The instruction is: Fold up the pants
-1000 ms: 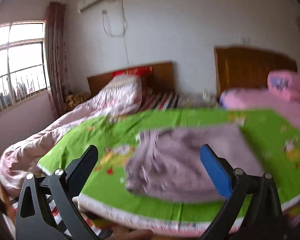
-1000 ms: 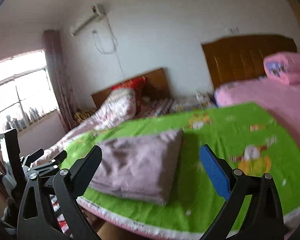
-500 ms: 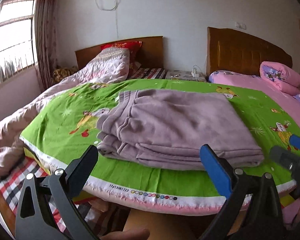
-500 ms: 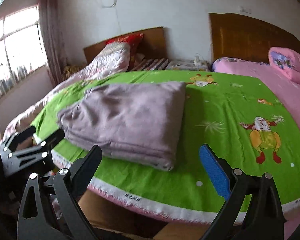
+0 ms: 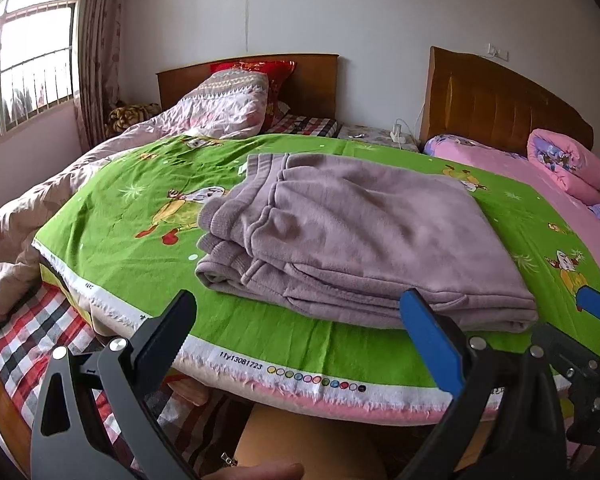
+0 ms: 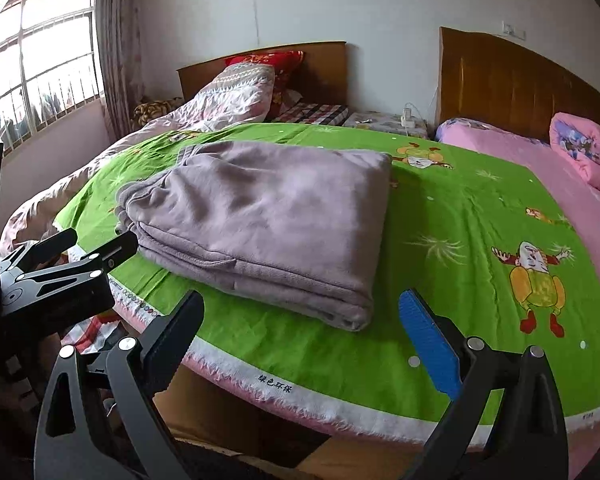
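In the left wrist view the left gripper, fingers wide and empty, has drawn back from the folded pants on the green sheet, and in the right wrist view the right gripper, equally wide, has dropped level with them, so folding looks finished.

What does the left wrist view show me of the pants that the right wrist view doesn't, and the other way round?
Only the left wrist view shows the ribbed waistband and cuff ends stacked at the left of the pile, plus the right gripper's blue tip at the frame edge. Only the right wrist view shows the closed right-hand fold edge clearly, and the left gripper beside the cloth. Both show the folded purple pants lying on the green sheet, untouched, each gripper's jaws open and empty.
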Tool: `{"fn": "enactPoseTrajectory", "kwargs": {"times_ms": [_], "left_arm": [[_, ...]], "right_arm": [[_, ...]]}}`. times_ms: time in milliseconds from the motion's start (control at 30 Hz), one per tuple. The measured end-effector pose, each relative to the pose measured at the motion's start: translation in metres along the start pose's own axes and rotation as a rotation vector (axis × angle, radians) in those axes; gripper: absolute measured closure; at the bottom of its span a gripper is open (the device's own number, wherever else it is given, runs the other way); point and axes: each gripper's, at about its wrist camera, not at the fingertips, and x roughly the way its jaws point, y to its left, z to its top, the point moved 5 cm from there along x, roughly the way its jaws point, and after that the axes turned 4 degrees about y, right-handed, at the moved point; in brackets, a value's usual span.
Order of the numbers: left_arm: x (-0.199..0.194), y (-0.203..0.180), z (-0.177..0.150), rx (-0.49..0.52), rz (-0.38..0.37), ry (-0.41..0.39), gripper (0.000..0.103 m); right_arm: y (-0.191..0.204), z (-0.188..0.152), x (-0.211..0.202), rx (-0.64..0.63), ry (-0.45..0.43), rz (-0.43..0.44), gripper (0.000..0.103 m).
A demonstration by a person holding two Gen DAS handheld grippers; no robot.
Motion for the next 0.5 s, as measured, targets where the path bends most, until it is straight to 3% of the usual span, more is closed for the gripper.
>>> {"fn": "enactPoseTrajectory", "kwargs": {"times_ms": [500], "left_arm": [[-0.0002, -0.0003, 0.0001, 0.000, 0.000, 0.001, 0.001]], "right_arm": [[-0.0005, 0.0007, 0.0000, 0.002, 0.000, 0.000, 0.007]]}}
